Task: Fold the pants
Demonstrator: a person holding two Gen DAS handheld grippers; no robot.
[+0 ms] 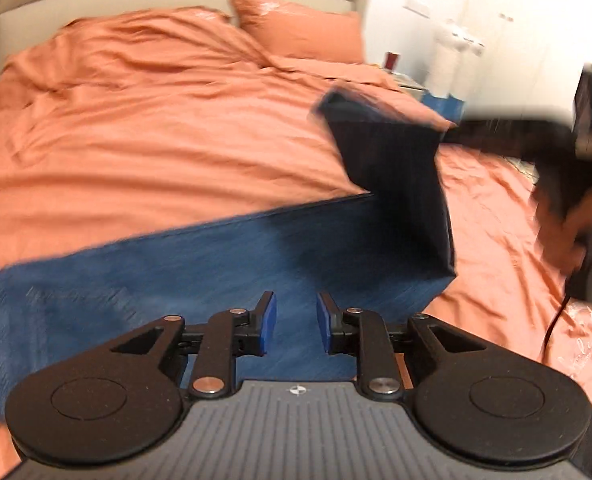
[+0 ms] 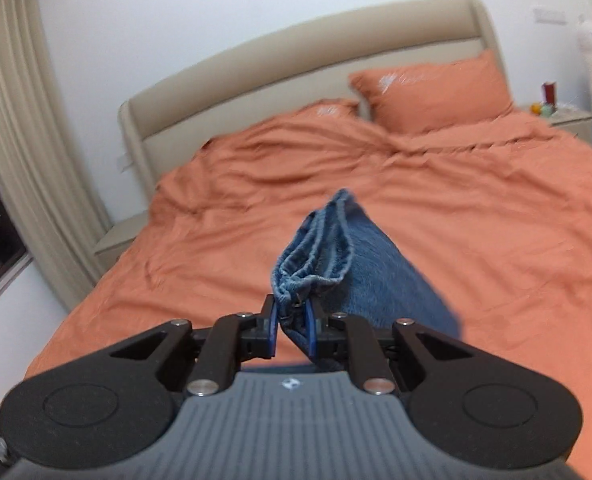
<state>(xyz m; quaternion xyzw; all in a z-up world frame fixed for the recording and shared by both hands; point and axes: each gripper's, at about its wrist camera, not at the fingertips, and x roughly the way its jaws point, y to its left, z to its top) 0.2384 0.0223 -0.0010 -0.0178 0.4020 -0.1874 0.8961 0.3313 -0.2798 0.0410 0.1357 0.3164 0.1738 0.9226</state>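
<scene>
Blue denim pants (image 1: pixel 199 276) lie flat across the orange bed in the left wrist view. One end of them (image 1: pixel 396 172) is lifted and hangs dark in the air at the right. My left gripper (image 1: pixel 296 322) is open and empty just above the flat denim. My right gripper (image 2: pixel 291 320) is shut on the pants' hem end (image 2: pixel 316 256), holding it up above the bed. The right gripper and the hand on it show blurred at the right edge of the left wrist view (image 1: pixel 588 184).
The orange duvet (image 2: pixel 436 208) covers the bed, with two orange pillows (image 2: pixel 436 92) against a beige headboard (image 2: pixel 296 64). A nightstand (image 2: pixel 568 116) with small items stands at the right. A curtain (image 2: pixel 19 140) and window are at the left.
</scene>
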